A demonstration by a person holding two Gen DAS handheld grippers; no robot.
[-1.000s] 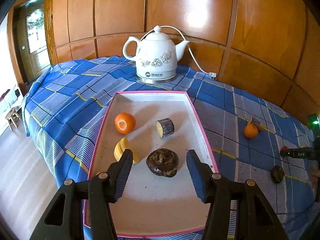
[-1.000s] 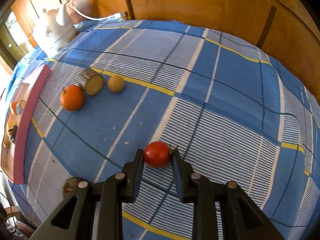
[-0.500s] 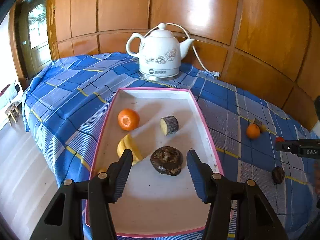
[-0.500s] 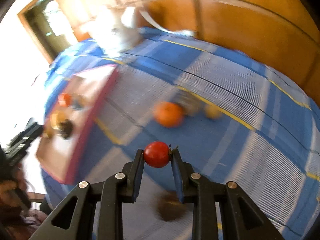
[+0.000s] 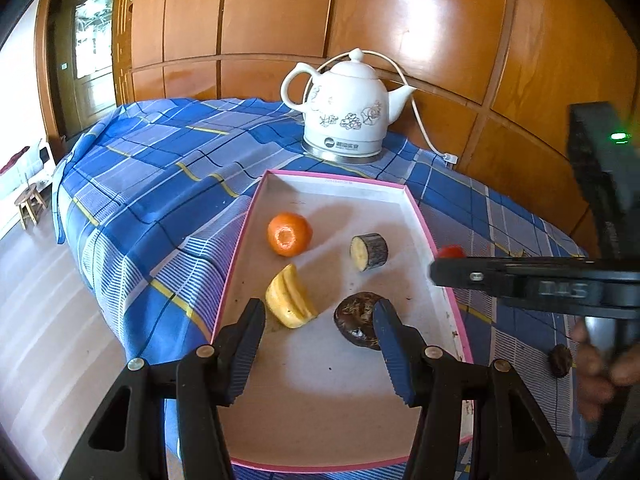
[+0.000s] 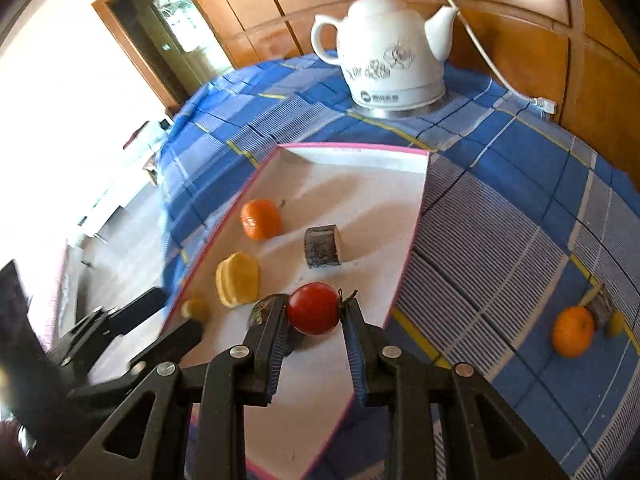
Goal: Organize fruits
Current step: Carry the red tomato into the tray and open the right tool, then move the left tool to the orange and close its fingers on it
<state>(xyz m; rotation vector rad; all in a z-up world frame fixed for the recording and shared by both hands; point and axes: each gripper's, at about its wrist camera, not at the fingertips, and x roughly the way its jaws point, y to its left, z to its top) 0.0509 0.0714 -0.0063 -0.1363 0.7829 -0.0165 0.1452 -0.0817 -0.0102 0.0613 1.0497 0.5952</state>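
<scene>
A pink-rimmed white tray (image 5: 245, 219) (image 6: 416, 216) lies on the blue plaid cloth. It holds an orange (image 5: 289, 234) (image 6: 260, 218), a yellow fruit piece (image 5: 289, 297) (image 6: 237, 279), a dark-skinned slice (image 5: 369, 251) (image 6: 322, 246) and a brown round fruit (image 5: 356, 313). My right gripper (image 6: 314, 317) is shut on a red tomato (image 6: 313, 309) above the tray's right side; it enters the left wrist view (image 5: 440, 268) from the right. My left gripper (image 5: 320, 340) is open and empty over the tray's near part.
A white kettle (image 5: 345, 117) (image 6: 387, 52) with a cord stands behind the tray. On the cloth to the right lie another orange (image 6: 573, 331), a small yellowish fruit (image 6: 616, 323) and a dark fruit (image 5: 560, 361). The table edge and floor are at left.
My right gripper has carried the tomato from the cloth leftward to above the tray. My left gripper has drawn back slightly and stayed open.
</scene>
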